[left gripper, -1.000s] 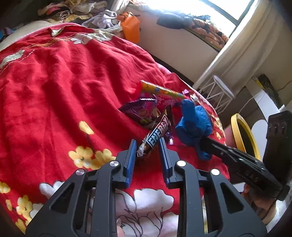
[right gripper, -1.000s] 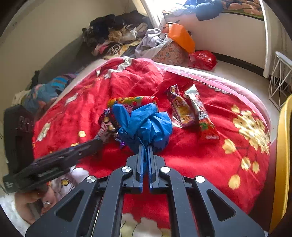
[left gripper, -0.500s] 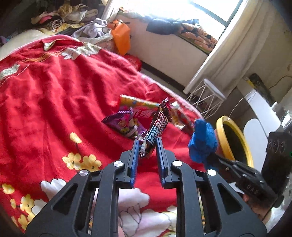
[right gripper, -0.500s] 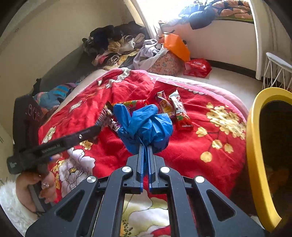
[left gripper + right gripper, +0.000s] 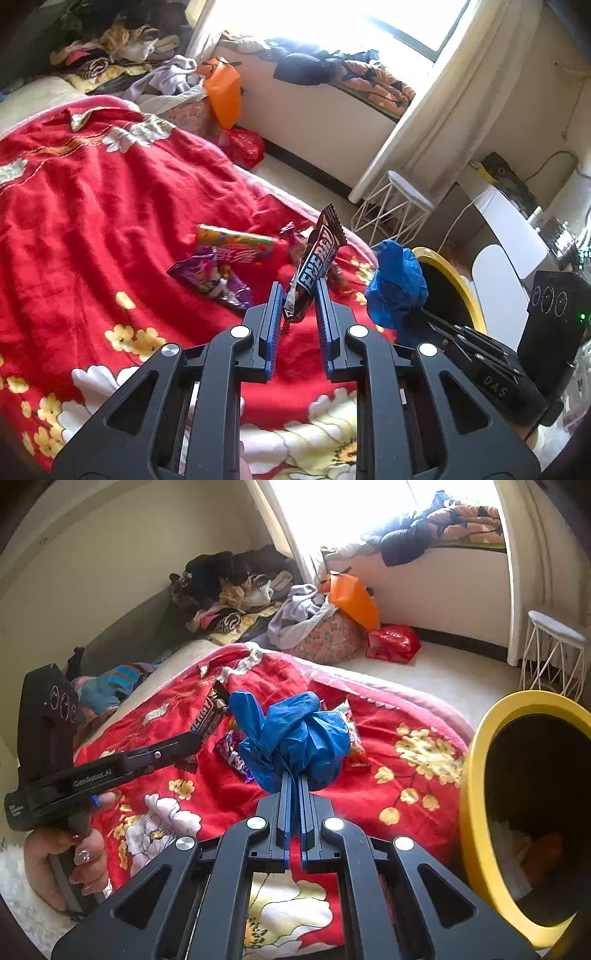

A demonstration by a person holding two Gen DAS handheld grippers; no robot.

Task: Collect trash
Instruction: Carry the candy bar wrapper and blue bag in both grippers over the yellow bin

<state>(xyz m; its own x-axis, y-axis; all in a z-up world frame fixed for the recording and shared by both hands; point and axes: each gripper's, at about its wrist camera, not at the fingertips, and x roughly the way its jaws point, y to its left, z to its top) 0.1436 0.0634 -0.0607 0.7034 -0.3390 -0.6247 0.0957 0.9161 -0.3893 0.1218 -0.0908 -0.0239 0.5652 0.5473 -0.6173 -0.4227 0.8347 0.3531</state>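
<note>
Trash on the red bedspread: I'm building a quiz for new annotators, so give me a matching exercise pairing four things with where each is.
1. brown ENERGY bar wrapper
2. crumpled blue plastic glove
3. purple foil snack wrapper
4. yellow-rimmed round bin

a. lying on the bedspread
b. in the left gripper
c. beside the bed
d. in the right gripper

Pairs: 1-b, 2-d, 3-a, 4-c
</note>
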